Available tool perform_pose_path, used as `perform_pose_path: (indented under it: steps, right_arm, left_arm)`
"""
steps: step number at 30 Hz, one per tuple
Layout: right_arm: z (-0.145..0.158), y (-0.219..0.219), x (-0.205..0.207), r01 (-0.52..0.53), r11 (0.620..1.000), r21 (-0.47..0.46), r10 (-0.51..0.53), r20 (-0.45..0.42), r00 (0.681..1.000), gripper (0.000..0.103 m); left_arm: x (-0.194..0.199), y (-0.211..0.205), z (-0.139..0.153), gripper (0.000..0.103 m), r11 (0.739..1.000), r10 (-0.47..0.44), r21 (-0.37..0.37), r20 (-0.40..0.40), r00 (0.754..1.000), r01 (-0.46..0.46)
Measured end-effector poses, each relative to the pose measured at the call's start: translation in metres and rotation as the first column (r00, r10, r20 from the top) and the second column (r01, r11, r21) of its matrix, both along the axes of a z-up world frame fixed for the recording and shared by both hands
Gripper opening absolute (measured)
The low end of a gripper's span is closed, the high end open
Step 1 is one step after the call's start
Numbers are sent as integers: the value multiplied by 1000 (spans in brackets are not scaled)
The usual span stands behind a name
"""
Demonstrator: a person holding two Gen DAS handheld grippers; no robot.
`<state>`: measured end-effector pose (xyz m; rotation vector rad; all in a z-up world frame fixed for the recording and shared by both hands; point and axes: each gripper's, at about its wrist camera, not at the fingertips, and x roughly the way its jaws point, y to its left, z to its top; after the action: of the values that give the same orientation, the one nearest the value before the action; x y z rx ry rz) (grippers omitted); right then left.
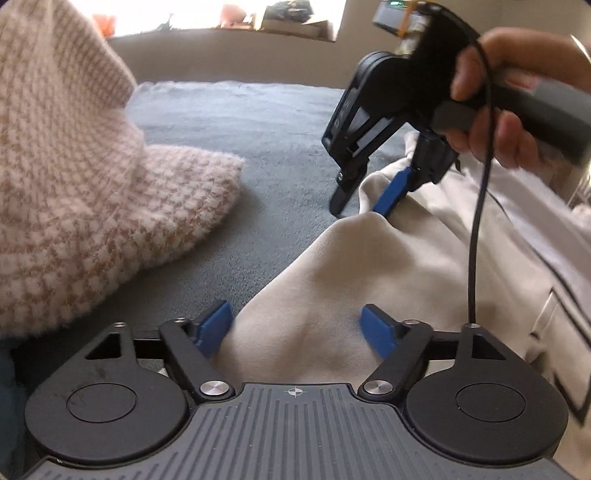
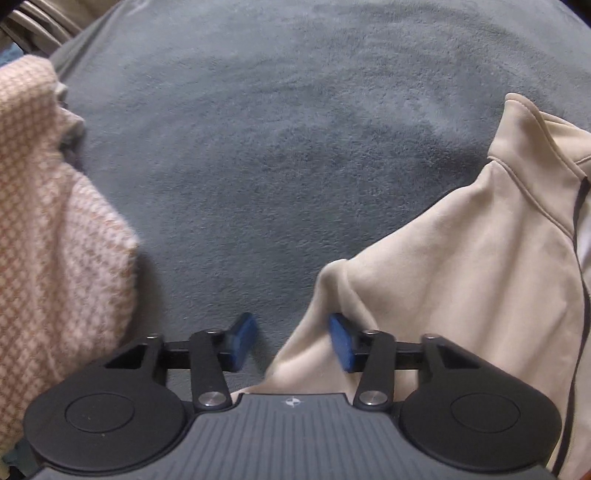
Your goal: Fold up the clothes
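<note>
A cream garment (image 1: 424,277) with dark piping lies bunched on a grey-blue fleece blanket (image 1: 240,129). My left gripper (image 1: 295,328) is open, and a raised fold of the cream fabric sits between its blue pads (image 1: 216,325). My right gripper (image 1: 365,199), held by a hand (image 1: 498,110), points down at the garment's far edge. In the right wrist view the right gripper (image 2: 291,341) is open. The cream garment (image 2: 461,277) drapes against its right pad (image 2: 341,341), while the left pad hangs over the bare blanket (image 2: 295,129).
A pink and tan knitted sweater (image 1: 92,203) is heaped at the left, also seen in the right wrist view (image 2: 48,240). A black cable (image 1: 476,221) hangs from the right gripper. A window sill (image 1: 277,22) with clutter runs along the back.
</note>
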<state>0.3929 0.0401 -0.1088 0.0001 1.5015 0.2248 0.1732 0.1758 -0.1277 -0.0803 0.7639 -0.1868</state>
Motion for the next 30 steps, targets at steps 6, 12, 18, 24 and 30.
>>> perform_pose_path:
  steps: [6,12,18,24,30]
  right_arm:
    - [-3,-17,-5,-9,1000,-9,10,26,1000,6]
    - [20,-24,-7,0,997,83,-8,91,996,1]
    - [26,-29,-7,11,981,196,-39,137,990,1]
    - [-10,-25,-6,69,956,286,-125,182,975,1]
    - [-1,-57,2,185,869,459,-250,83,965,29]
  left_arm:
    - [-9,-3,-2,36,999,0,49,60,998,-3]
    - [-11,5,0,5,997,43,63,67,997,-47]
    - [-13,14,3,4,993,85,78,69,994,-90]
    - [-13,25,5,4,990,132,51,54,990,-135]
    - [-12,38,7,31,982,185,-31,12,983,-185]
